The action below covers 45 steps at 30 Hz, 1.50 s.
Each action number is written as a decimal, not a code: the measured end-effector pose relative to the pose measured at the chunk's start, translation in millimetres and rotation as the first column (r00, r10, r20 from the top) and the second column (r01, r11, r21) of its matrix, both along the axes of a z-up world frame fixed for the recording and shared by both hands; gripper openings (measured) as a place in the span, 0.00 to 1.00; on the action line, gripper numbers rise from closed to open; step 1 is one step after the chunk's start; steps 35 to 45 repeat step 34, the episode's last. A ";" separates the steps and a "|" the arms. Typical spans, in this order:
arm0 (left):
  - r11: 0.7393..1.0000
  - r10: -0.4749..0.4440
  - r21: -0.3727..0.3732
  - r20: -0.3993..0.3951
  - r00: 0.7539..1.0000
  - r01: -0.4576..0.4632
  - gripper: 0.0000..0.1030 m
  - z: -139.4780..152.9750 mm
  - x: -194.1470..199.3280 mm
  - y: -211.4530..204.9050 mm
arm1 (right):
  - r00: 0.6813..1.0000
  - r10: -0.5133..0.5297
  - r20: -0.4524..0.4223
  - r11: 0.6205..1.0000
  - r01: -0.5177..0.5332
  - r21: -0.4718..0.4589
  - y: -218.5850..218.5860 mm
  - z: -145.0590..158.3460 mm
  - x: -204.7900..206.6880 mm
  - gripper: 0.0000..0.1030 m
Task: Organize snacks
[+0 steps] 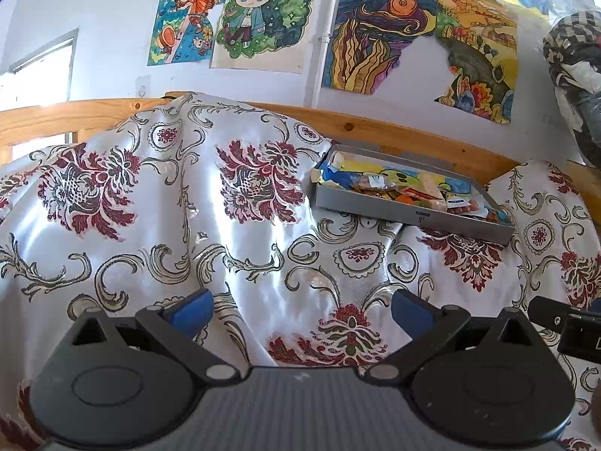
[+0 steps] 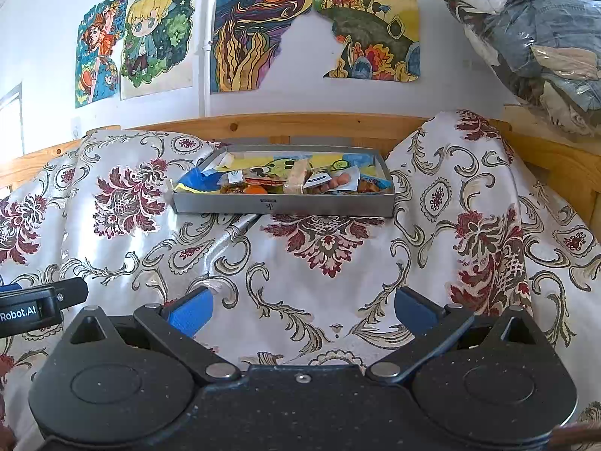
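Note:
A shallow grey box [image 2: 285,205] holding several wrapped snacks [image 2: 293,180] lies on the flowered satin cloth [image 2: 323,263], straight ahead in the right wrist view. In the left wrist view the same box [image 1: 413,218] sits at the right, with the snacks [image 1: 413,191] inside. My left gripper [image 1: 300,314] is open over bare cloth, well short and left of the box. My right gripper [image 2: 302,314] is open too, nothing between its blue pads, well back from the box.
A wooden rail [image 2: 300,124] runs behind the box, under a wall of coloured drawings [image 2: 263,26]. Cloth-covered humps rise left [image 1: 169,173] and right [image 2: 462,173] of the box. A clear bag of clothes [image 2: 537,37] sits at the upper right.

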<state>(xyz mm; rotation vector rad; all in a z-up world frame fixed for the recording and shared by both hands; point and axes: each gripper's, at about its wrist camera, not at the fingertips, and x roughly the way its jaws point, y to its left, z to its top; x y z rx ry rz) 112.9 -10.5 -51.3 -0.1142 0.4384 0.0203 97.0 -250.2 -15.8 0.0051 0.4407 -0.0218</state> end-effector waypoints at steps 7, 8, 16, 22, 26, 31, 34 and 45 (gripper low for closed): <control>1.000 -0.005 0.000 -0.003 1.000 0.005 0.99 0.1 0.4 0.5 | 1.000 0.000 0.000 1.000 0.000 0.001 0.1 0.2 0.2 0.99; 1.000 -0.007 0.002 -0.003 1.000 0.007 0.99 0.4 0.5 0.7 | 1.000 0.000 0.000 1.000 0.000 0.001 0.2 0.2 0.1 0.99; 0.995 0.020 0.101 -0.010 1.000 -0.019 0.99 7.2 2.5 -9.5 | 1.000 -0.001 0.004 1.000 0.001 0.001 0.1 1.1 -0.7 0.99; 0.994 -0.001 0.105 -0.002 1.000 0.001 0.99 8.0 1.4 -12.2 | 1.000 -0.001 0.005 1.000 0.001 0.001 0.0 1.3 -1.0 0.99; 0.994 -0.006 0.110 0.005 1.000 0.006 0.99 8.6 1.6 -12.7 | 1.000 -0.001 0.004 1.000 0.001 0.001 0.2 1.2 -1.1 0.99; 0.994 -0.001 0.112 0.006 1.000 0.001 0.99 7.9 2.1 -12.1 | 1.000 -0.001 0.003 1.000 0.001 0.001 0.5 1.2 -1.1 0.99; 0.994 0.001 0.113 0.001 1.000 -0.001 0.99 6.8 2.4 -11.5 | 1.000 0.000 0.003 1.000 0.000 0.001 0.6 1.3 -1.1 0.99; 0.994 0.001 0.113 0.001 1.000 -0.001 0.99 6.8 2.4 -11.5 | 1.000 0.000 0.003 1.000 0.000 0.001 0.6 1.3 -1.1 0.99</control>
